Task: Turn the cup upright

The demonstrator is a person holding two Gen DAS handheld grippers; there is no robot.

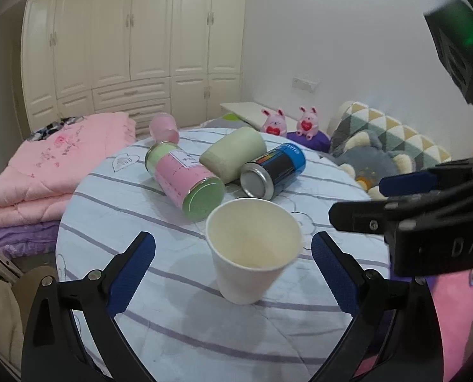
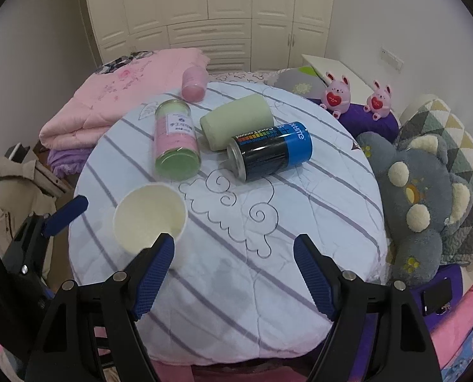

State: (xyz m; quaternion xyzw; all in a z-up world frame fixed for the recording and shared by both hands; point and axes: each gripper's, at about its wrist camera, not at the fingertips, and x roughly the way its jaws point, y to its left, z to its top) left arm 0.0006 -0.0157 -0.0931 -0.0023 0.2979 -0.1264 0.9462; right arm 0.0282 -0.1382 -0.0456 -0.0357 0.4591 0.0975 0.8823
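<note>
A white paper cup (image 1: 252, 254) stands upright, mouth up, on the round table (image 1: 204, 334) with a striped cloth. My left gripper (image 1: 233, 254) is open, its blue fingers apart on either side of the cup and not touching it. The cup also shows in the right wrist view (image 2: 150, 216) at the table's left, with the left gripper's blue fingertip (image 2: 66, 211) beside it. My right gripper (image 2: 233, 254) is open and empty over the table's near edge, to the right of the cup. It shows in the left wrist view (image 1: 405, 184) at the right.
Behind the cup lie a pink-and-green can (image 1: 185, 181), a pale green cup (image 1: 233, 152) on its side, a blue-and-black can (image 1: 273, 172) and a pink cup (image 1: 163, 129). Folded pink blankets (image 1: 54, 165) sit left; plush toys (image 2: 421, 191) and cushions sit right.
</note>
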